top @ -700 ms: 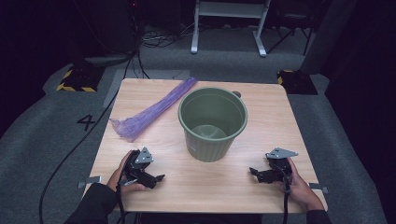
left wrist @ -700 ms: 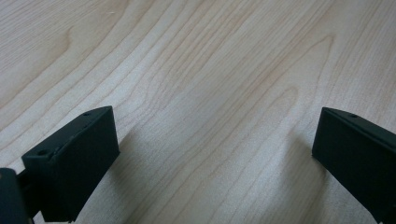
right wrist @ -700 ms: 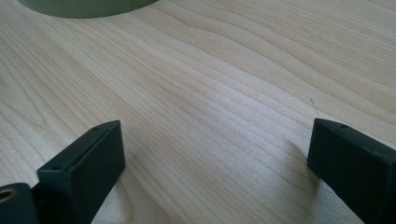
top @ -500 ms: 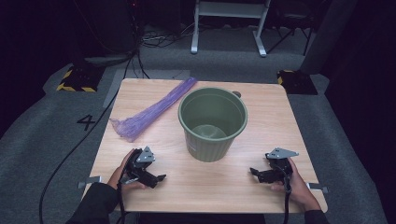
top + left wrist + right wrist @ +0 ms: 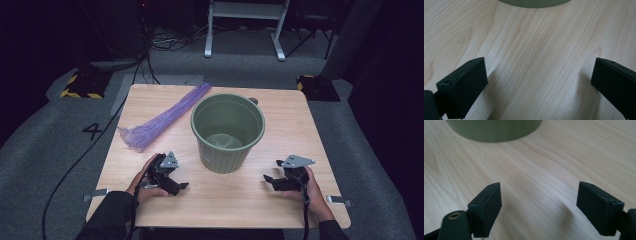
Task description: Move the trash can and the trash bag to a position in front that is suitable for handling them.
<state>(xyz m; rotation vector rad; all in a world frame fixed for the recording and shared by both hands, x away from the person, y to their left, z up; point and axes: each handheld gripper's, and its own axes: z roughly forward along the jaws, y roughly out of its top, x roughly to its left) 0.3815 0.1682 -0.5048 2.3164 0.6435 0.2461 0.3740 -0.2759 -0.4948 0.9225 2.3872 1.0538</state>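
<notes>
Wooden table (image 5: 280, 125) carries a green bin (image 5: 227, 131) at its middle, upright and open-topped. A purple bundle (image 5: 162, 119) lies to the bin's left, running toward the far edge. Left tool (image 5: 172, 184) rests near the front edge, just left of the bin's base, jaws wide apart over bare wood. Right tool (image 5: 272, 181) sits right of the bin, jaws likewise apart, holding nothing.

High view overhead, claw views near table (image 5: 300, 115), sharing bucket (image 5: 227, 132)
</notes>
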